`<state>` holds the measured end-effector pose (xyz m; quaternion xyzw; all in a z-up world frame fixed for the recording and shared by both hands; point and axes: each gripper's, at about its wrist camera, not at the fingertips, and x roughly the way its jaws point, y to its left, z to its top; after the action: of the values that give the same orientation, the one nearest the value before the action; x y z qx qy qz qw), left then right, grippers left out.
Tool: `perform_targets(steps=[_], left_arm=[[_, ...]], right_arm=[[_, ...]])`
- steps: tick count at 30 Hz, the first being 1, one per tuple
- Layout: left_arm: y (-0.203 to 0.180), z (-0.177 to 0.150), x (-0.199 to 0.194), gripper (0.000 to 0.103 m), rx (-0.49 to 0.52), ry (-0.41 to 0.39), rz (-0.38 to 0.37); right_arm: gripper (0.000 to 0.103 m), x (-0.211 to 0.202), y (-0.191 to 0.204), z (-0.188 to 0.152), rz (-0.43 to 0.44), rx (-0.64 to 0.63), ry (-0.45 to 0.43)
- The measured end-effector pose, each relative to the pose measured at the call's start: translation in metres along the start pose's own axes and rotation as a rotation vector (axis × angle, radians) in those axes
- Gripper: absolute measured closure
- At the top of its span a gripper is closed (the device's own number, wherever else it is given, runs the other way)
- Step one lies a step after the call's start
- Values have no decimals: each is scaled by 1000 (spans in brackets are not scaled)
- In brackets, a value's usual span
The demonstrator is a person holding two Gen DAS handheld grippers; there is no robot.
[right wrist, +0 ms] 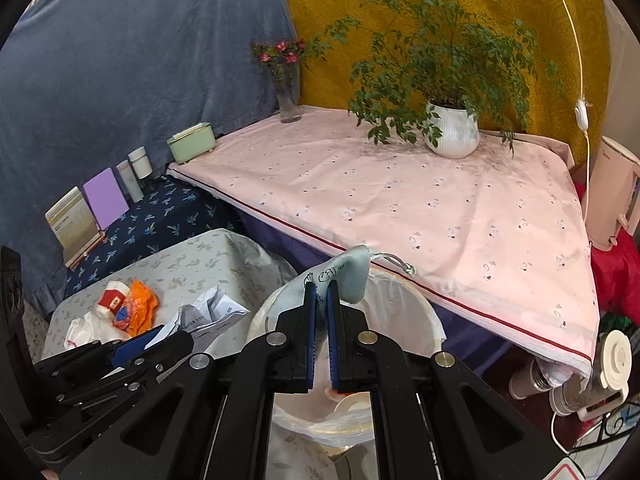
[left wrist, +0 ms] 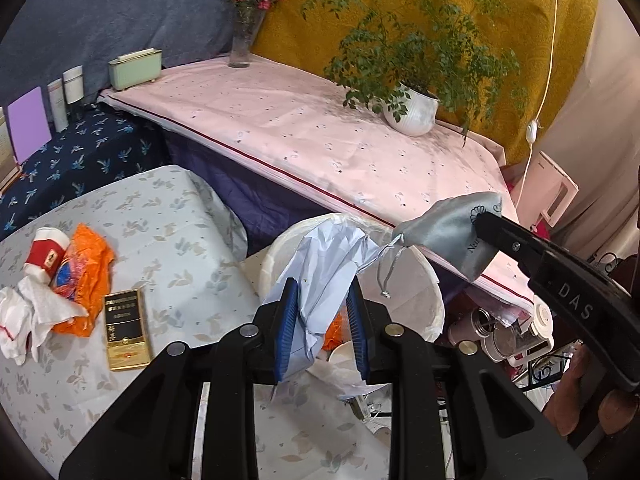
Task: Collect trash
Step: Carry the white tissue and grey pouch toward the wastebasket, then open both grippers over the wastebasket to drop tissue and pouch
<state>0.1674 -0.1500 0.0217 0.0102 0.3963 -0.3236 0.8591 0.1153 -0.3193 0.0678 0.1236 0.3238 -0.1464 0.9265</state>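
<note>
- While the left gripper (left wrist: 322,320) squeezes a crumpled white paper (left wrist: 324,264), the paper hangs over the white trash bin (left wrist: 434,304).
- The right gripper (right wrist: 321,320) has its fingers nearly together, pinching a small grey pouch (right wrist: 346,276) above the same bin.
- More trash lies on the leaf-print table (left wrist: 180,248): a red and white cup (left wrist: 44,254), an orange wrapper (left wrist: 90,276), white tissue (left wrist: 24,316) and a gold box (left wrist: 126,330).

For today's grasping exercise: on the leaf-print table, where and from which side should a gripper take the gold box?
Grip the gold box across its two long edges, descending from above. It lies flat, long and narrow, its right edge free; the orange wrapper crowds its left.
</note>
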Motion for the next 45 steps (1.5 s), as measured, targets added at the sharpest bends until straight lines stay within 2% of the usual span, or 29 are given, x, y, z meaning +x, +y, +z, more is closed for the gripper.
perform_targets(steps=[6,8,10,11,12,14,18,22,32,45], left_arm=[[-10,7,15,79,4,16,-15],[-12,8,18,77,9,13,-21],[-13,9,20,64,0,6,-9],[-13,11,21,49,-6,3,-8],[-12,11,20,43,-13,-6,-9],[-11,12,20,42,-17,-14,-7],[-10,13,20,42,-2,-18,10],[-6,13,18,42,-7,-21,17],[12,7,2,43,-18,-40,58],[65,-11,-29,43,-65,-58,154]], right_arm=[[97,9,-11,-1,-12,13,12],[94,12,-13,0,-17,14,14],[91,13,-14,1,-32,19,6],[88,14,-15,2,-38,22,5],[87,15,-16,3,-35,24,6],[79,14,-17,5,-33,32,1],[74,10,-15,9,-26,29,-14],[64,5,-8,10,-25,9,-28],[60,-1,8,4,-9,-2,-29],[57,1,49,-15,29,-45,2]])
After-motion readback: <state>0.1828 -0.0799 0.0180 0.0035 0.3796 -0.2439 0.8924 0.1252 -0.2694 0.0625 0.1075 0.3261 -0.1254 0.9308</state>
